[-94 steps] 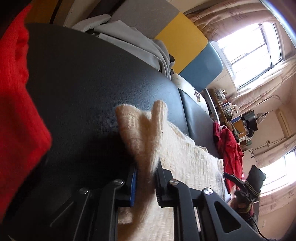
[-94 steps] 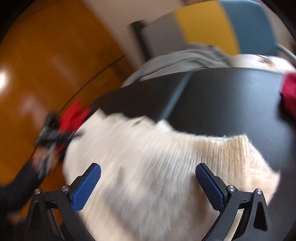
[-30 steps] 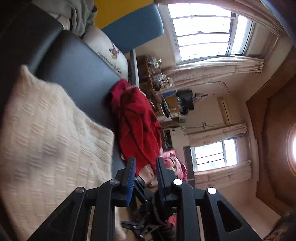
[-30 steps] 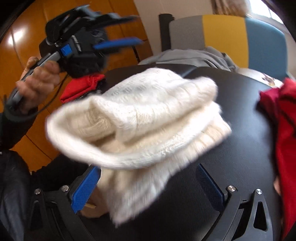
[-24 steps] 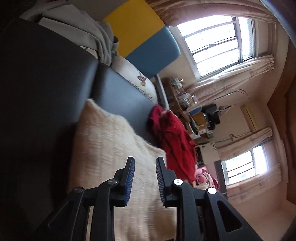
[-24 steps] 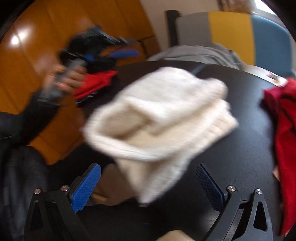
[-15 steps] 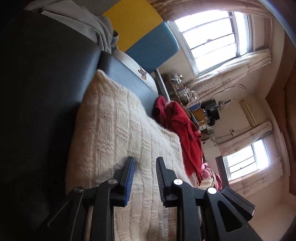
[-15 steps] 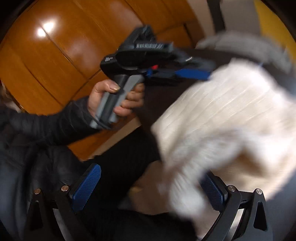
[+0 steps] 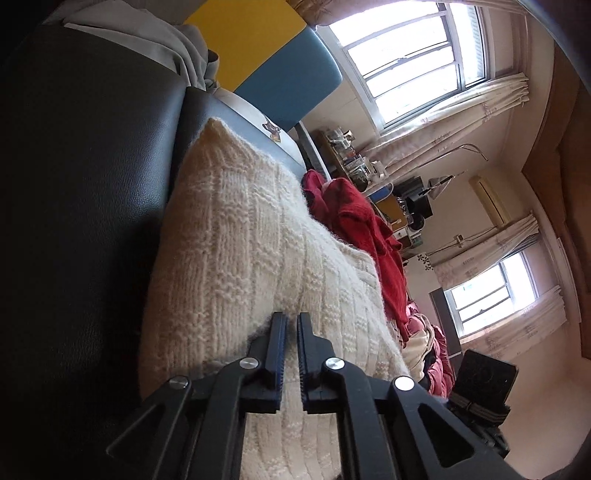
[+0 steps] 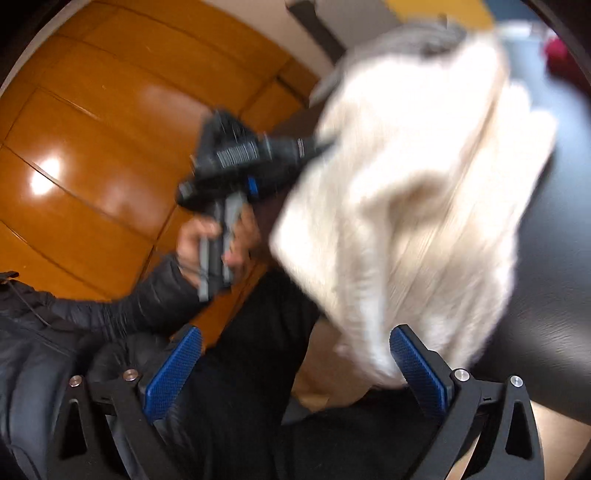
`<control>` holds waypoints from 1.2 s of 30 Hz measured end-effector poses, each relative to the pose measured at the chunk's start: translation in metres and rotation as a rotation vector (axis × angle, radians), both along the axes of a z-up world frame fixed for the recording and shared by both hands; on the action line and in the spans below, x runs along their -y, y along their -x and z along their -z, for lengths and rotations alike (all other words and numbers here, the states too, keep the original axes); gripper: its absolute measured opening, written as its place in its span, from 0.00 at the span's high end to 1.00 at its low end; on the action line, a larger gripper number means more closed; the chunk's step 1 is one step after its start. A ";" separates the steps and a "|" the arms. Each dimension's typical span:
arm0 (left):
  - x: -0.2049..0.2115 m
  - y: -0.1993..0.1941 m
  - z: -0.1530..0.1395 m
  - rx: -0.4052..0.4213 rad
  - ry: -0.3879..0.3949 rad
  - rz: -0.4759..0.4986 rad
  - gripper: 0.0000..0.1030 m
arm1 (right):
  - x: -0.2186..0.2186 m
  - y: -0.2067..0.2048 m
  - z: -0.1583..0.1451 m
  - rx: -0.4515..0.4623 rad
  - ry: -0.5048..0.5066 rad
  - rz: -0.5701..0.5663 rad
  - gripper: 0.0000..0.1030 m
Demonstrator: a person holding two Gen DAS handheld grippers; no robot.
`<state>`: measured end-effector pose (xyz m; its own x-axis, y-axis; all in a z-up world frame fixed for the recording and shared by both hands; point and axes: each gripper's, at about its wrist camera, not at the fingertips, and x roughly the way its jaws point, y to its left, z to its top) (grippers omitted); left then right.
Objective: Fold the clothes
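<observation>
A cream knitted sweater (image 9: 240, 240) lies folded over on a black leather surface (image 9: 92, 166). My left gripper (image 9: 290, 321) sits on its near fold. Its jaws are closing to a thin slit, with knit pinched between them. In the blurred right wrist view a hand (image 10: 207, 240) holds that gripper's black body (image 10: 240, 162), whose fingers run into the edge of the sweater (image 10: 424, 184). My right gripper (image 10: 295, 369) stands wide open low in front. The sweater's lower hem hangs just beside its right pad (image 10: 417, 369), and neither pad presses on cloth.
A red garment (image 9: 354, 214) lies beyond the sweater, with pink and red clothes (image 9: 424, 332) further off. Grey cloth (image 9: 147, 33) and yellow and blue cushions (image 9: 288, 81) sit at the back. Orange wood panelling (image 10: 110, 129) and a black sleeve (image 10: 129, 306) fill the left.
My left gripper came down onto the sweater and its jaws narrowed onto the knit. The right wrist view swung left toward the person, and the sweater now fills its right side.
</observation>
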<state>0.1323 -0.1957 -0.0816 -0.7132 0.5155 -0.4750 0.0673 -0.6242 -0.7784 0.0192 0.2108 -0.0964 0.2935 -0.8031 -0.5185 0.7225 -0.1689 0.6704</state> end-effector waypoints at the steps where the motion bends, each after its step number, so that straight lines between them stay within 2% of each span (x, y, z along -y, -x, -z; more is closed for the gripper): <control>1: -0.004 -0.002 -0.004 -0.009 0.016 -0.003 0.88 | -0.005 0.007 -0.010 -0.042 0.019 0.058 0.00; 2: -0.007 -0.004 -0.008 -0.017 0.033 -0.006 0.84 | -0.007 0.014 -0.016 -0.082 0.014 0.130 0.00; 4: -0.015 -0.007 -0.018 -0.035 0.079 -0.006 0.83 | -0.011 0.028 -0.026 -0.161 -0.006 0.277 0.00; 7: -0.025 -0.018 -0.029 -0.066 0.146 0.028 0.83 | 0.012 0.055 -0.018 -0.119 -0.026 0.373 0.02; 9: -0.030 -0.025 -0.031 -0.079 0.176 0.050 0.82 | 0.027 0.066 -0.008 -0.100 -0.029 0.405 0.18; 11: -0.035 -0.031 -0.031 -0.088 0.206 0.073 0.82 | 0.043 0.075 0.002 -0.095 -0.066 0.432 0.25; 14: -0.042 -0.039 -0.029 -0.104 0.250 0.110 0.81 | 0.070 0.085 0.016 -0.061 -0.127 0.426 0.42; 15: -0.040 -0.041 -0.028 -0.109 0.266 0.121 0.81 | 0.075 0.086 0.019 -0.056 -0.148 0.426 0.53; 16: -0.043 -0.044 -0.030 -0.116 0.287 0.125 0.80 | 0.078 0.085 0.019 -0.062 -0.148 0.433 0.59; 18: -0.052 -0.051 -0.035 -0.138 0.331 0.136 0.79 | 0.080 0.079 0.002 -0.139 -0.140 0.436 0.86; 21: -0.068 -0.055 -0.038 -0.161 0.390 0.186 0.75 | 0.075 0.061 -0.033 -0.314 -0.128 0.443 0.86; 22: -0.075 -0.055 -0.038 -0.165 0.407 0.207 0.75 | 0.072 0.056 -0.040 -0.370 -0.132 0.446 0.86; 23: -0.082 -0.053 -0.034 -0.156 0.423 0.234 0.75 | 0.068 0.057 -0.035 -0.390 -0.164 0.467 0.86; 25: -0.097 -0.046 -0.018 -0.103 0.446 0.299 0.74 | 0.055 0.069 -0.004 -0.333 -0.231 0.517 0.86; 27: -0.110 -0.039 -0.002 -0.045 0.458 0.360 0.75 | 0.039 0.083 0.037 -0.240 -0.211 0.563 0.85; 28: -0.111 -0.040 0.000 -0.052 0.450 0.358 0.75 | 0.021 0.091 0.053 -0.141 -0.086 0.585 0.85; 32: -0.107 -0.035 -0.009 -0.015 0.411 0.345 0.75 | -0.013 0.108 0.081 0.087 0.126 0.591 0.84; 34: -0.110 -0.037 -0.025 -0.077 0.374 0.344 0.75 | -0.017 0.113 0.079 0.121 0.136 0.574 0.82; 35: -0.112 -0.037 -0.032 -0.107 0.360 0.346 0.74 | -0.018 0.116 0.077 0.135 0.134 0.565 0.78; 36: -0.121 -0.036 -0.039 -0.141 0.384 0.366 0.74 | -0.018 0.117 0.072 0.137 0.127 0.559 0.72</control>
<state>0.1680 -0.0748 -0.0423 -0.5902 0.5500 -0.5909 -0.2955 -0.8284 -0.4759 -0.0976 0.2286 -0.1683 -0.1347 -0.9086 -0.3953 0.4524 -0.4113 0.7913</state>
